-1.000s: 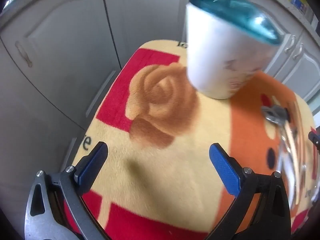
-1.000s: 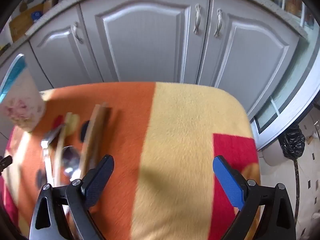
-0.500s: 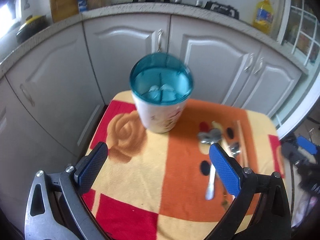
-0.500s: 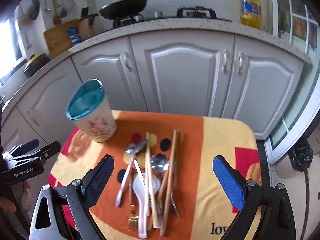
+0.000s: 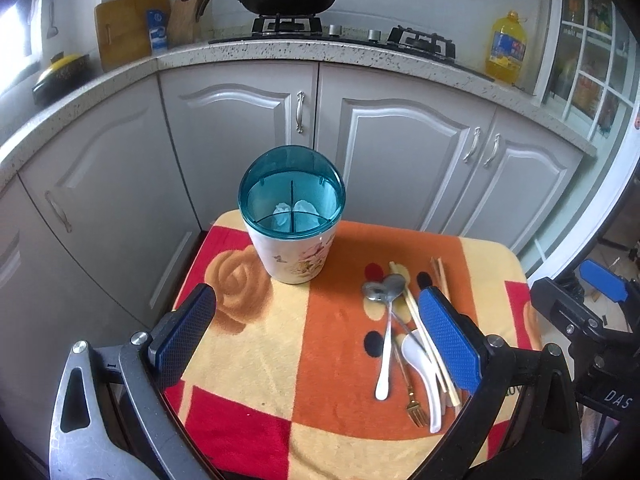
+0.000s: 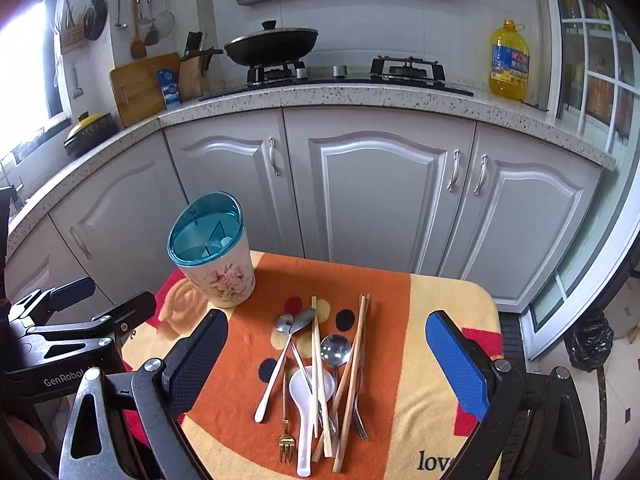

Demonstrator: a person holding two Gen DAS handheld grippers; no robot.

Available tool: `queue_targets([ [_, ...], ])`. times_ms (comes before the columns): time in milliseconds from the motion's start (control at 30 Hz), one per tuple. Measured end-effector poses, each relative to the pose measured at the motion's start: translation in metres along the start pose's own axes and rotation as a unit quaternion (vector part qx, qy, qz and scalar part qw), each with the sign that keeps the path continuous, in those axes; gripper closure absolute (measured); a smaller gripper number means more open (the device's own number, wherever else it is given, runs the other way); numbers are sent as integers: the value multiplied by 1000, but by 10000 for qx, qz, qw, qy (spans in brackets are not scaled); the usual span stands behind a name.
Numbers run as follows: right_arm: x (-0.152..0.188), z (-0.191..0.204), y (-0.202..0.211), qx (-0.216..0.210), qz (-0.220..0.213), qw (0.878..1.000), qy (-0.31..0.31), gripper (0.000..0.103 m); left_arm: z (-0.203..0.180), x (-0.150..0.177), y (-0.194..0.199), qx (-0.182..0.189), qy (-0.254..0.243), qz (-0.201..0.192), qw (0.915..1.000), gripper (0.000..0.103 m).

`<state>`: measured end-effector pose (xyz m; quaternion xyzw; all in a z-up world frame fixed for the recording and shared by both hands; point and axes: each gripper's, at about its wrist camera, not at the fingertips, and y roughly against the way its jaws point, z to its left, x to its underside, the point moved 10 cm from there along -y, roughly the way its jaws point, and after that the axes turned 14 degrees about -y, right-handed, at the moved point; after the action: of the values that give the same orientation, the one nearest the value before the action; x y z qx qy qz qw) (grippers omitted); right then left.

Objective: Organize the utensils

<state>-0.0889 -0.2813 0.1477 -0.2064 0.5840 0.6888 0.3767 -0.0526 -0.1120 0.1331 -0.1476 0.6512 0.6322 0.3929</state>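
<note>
We hold both the left gripper (image 5: 314,340) and the right gripper (image 6: 326,364) spread wide and empty above the blanket-covered counter (image 6: 440,300). Just right of the teal-rimmed holder (image 6: 212,256) lies a loose pile: chopsticks (image 6: 318,368), steel spoons (image 6: 276,364), a white ceramic spoon (image 6: 308,400) and a small gold fork (image 6: 285,436). All look light, stiff and slippery; we'd pinch handles mid-length, treating the ceramic as fragile.

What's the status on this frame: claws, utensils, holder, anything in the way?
Left claw open, empty; right claw open, empty. Utensils piled loose on the cloth. Holder upright, nothing standing in it. Nothing blocking.
</note>
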Motion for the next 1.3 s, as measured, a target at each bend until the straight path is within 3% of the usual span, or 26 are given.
queue_targets([
  [1300,3,-6,10,222,-37,9997,98,4,-11,-1,15,60,65,-109,9999,1],
])
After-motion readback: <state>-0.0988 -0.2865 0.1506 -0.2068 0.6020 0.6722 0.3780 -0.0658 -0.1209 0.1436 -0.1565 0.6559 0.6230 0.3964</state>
